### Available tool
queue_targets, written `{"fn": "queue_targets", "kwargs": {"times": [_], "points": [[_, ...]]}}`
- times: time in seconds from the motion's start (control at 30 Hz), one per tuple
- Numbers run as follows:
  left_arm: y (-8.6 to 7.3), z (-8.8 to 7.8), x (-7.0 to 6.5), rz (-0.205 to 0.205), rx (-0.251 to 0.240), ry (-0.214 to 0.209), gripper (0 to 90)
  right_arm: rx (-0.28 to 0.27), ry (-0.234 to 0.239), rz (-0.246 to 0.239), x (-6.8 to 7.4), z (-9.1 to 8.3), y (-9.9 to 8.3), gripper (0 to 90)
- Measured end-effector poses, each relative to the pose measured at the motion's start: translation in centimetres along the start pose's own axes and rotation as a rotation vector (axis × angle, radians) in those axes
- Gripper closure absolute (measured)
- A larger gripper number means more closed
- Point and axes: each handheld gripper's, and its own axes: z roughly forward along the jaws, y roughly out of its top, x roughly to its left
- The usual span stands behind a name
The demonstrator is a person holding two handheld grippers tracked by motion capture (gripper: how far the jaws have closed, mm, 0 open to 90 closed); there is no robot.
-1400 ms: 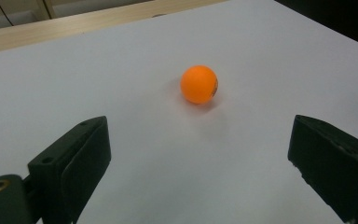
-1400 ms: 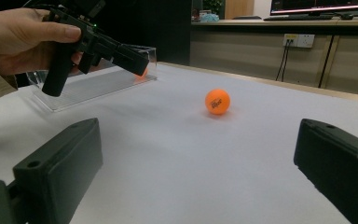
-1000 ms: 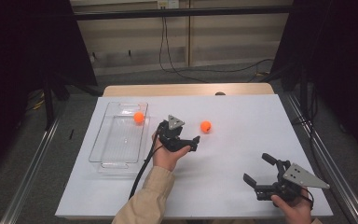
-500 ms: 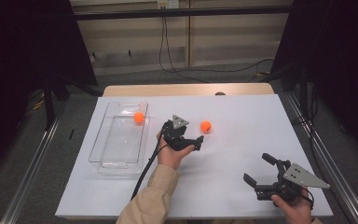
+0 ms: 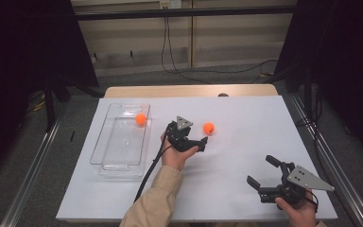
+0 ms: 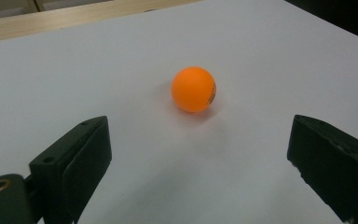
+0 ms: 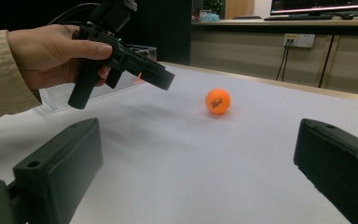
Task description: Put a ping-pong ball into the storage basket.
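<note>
An orange ball (image 5: 208,127) lies on the white table, just ahead of my left gripper (image 5: 199,135). That gripper is open, its jaws pointing right at the ball and apart from it. In the left gripper view the ball (image 6: 193,88) sits a short way beyond the wide gap of the left gripper (image 6: 198,128). A second orange ball (image 5: 141,118) rests in the far end of a clear tray (image 5: 105,150). My right gripper (image 5: 260,169) is open and empty near the front right; in its view (image 7: 198,126) the ball (image 7: 217,101) and the left gripper (image 7: 163,77) show ahead.
The clear tray stands at the left of the white table top (image 5: 246,118), with its corner (image 7: 56,99) behind the left hand in the right gripper view. A black cable (image 5: 149,172) trails from the left gripper toward the front edge. A wooden strip (image 5: 189,91) borders the far side.
My left gripper has crept to the right, closer to the ball on the table. The right gripper and both balls have stayed put.
</note>
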Motion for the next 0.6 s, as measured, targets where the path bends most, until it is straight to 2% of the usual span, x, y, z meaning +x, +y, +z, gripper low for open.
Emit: {"fn": "queue_targets", "kwargs": {"times": [0.1, 0.17, 0.2, 0.37, 0.4, 0.47, 0.6], "points": [[0.1, 0.2, 0.0, 0.01, 0.004, 0.002, 6.3, 0.001, 0.003, -0.004, 0.0, 0.0, 0.0, 0.6], [0.2, 0.3, -0.1, -0.002, -0.001, -0.005, 6.3, 0.002, 0.004, -0.004, 0.0, -0.1, 0.0, 0.6], [0.2, 0.4, -0.1, 0.011, 0.003, 0.004, 6.3, 0.002, 0.004, -0.006, 0.0, -0.1, 0.0, 0.6], [0.2, 0.7, -0.1, -0.005, -0.001, -0.004, 6.3, 0.003, 0.005, -0.002, -0.1, -0.1, 0.0, 0.6], [0.2, 0.7, 0.0, 0.01, 0.01, -0.003, 6.3, 0.003, 0.004, -0.002, -0.1, -0.1, 0.0, 0.6], [0.2, 0.9, -0.2, -0.003, 0.002, -0.007, 6.2, 0.005, 0.005, -0.006, -0.1, -0.1, 0.0, 0.6], [0.3, 1.1, -0.3, 0.006, 0.009, 0.004, 6.3, 0.002, 0.004, -0.001, -0.1, -0.1, 0.0, 0.6]]}}
